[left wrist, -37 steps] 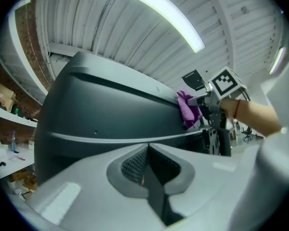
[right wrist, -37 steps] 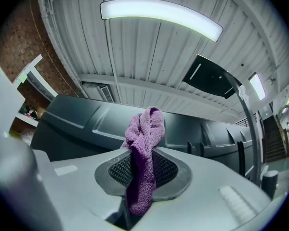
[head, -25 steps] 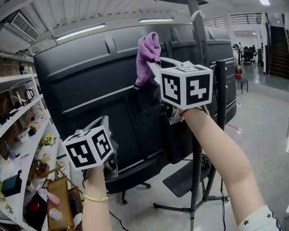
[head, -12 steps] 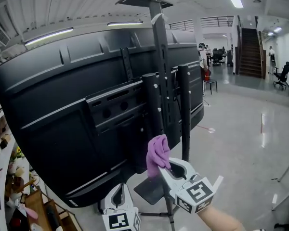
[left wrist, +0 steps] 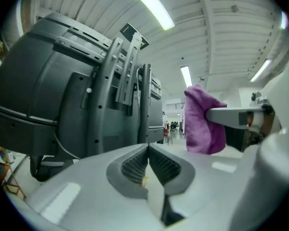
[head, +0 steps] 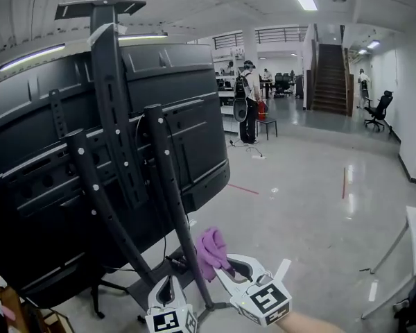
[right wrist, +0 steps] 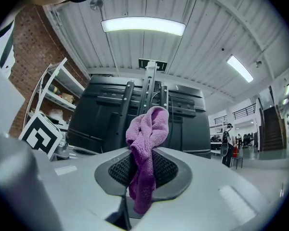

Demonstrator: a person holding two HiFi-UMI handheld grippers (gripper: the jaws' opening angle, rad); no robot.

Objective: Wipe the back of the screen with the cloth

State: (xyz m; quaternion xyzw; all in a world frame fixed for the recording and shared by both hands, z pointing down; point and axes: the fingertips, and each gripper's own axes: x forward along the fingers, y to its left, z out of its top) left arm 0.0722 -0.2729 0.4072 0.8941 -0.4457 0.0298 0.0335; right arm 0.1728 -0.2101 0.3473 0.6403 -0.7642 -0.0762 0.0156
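The big black screen (head: pixel 48 186) shows its back. It leans on a tall black stand (head: pixel 168 207) with long poles that have little holes in them. The stand's feet sit on the shiny grey floor (head: pixel 298 207).

The purple cloth (head: pixel 211 251) is down low, near the bottom of the poles. The right gripper (head: pixel 222 268) holds it. Its two fingers (right wrist: pixel 169 170) pinch the cloth in the middle. One bunched-up part sticks up above the fingers, and a tail of cloth hangs down between them. In the left gripper view, there is a gap between the cloth and the poles, so the cloth is not on the screen. It is below the screen's bottom edge in the head view.

The left gripper (head: pixel 168 288) is just beside the right one, a bit lower, and it points up at the screen. Its fingers (left wrist: pixel 134 163) are pressed together, and nothing is between them.

Far back in the room, a person (head: pixel 247 101) stands on the floor. There are dark stairs (head: pixel 326 75) and a black chair (head: pixel 378 107) back there too. In the right gripper view, white shelves (right wrist: pixel 55 93) with small things on them stand beside the screen, next to a brick wall. A long bright light (right wrist: pixel 143 26) shines on the ceiling above.
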